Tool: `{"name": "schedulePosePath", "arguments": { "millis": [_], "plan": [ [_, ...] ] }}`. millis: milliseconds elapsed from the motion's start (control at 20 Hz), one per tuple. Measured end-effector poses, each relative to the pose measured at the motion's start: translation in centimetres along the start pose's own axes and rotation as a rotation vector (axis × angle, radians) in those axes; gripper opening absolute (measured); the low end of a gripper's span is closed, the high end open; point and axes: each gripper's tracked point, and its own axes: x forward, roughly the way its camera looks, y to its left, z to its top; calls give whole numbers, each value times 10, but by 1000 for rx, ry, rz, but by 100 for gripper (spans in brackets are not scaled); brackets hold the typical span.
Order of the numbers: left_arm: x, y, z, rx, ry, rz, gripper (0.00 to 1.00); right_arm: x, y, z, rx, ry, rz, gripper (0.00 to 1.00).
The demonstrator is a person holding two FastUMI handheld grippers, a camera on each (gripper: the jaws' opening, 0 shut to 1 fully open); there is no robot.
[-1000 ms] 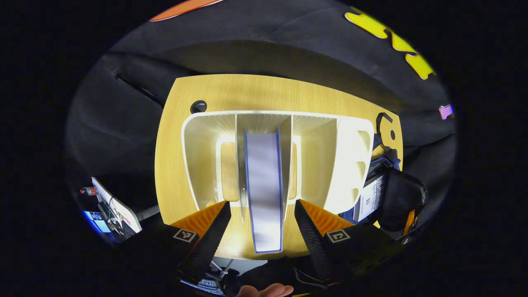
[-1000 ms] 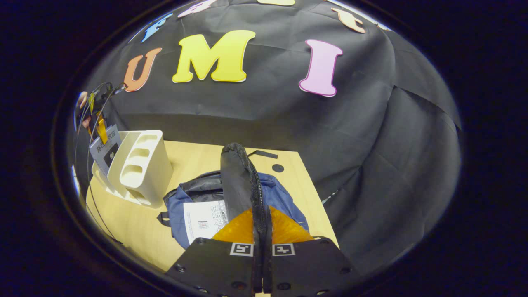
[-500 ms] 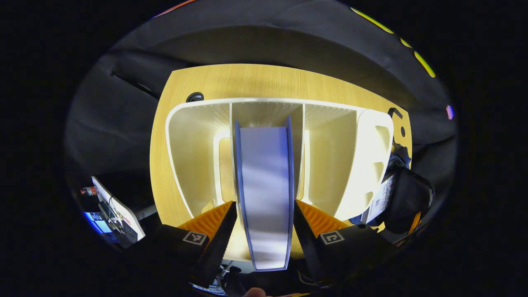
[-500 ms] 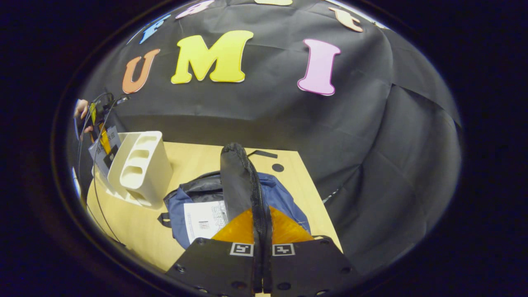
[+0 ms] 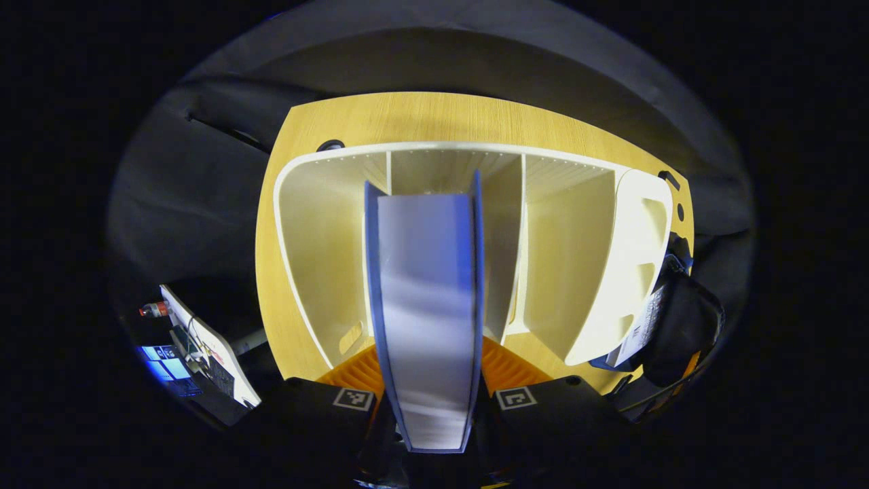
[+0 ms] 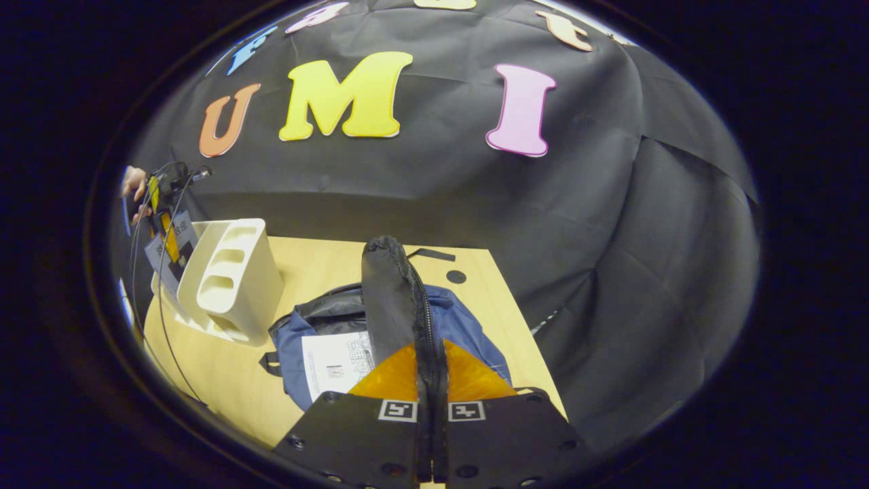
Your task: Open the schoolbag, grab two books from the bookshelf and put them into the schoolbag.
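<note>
Book [image 5: 426, 299] between left gripper [image 5: 432, 380] jaws

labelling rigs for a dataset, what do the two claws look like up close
Both share one build. The left claw and right claw each have a black body, with a small square black-and-white marker at the base of each finger. The right claw's body plates show screw heads. The left claw, seen far off in the right gripper view, trails thin dark cables.

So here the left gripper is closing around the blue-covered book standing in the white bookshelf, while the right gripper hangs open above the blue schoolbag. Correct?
Not quite: the right gripper is not open. In the right gripper view its fingers are shut on the black flap of the blue schoolbag, holding it up. The rest stands: in the left gripper view the left gripper straddles the blue-covered book in the white bookshelf.
</note>
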Motion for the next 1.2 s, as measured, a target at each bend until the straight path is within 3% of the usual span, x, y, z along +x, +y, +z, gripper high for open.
{"name": "schedulePosePath", "arguments": {
  "millis": [250,700,950,1200],
  "plan": [
    [-24,-1,-18,-51,-15,-21,45,1,0,-1,-15,-4,1,5],
    [-130,15,-92,-36,-184,-98,45,1,6,-2,-36,2,19,2],
    [-178,-12,-112,-64,-298,-282,44,0,8,-1,-33,8,27,5],
    [-182,-47,-125,-148,-311,-512,44,-1,9,-2,-35,21,26,2]
  ]
}}
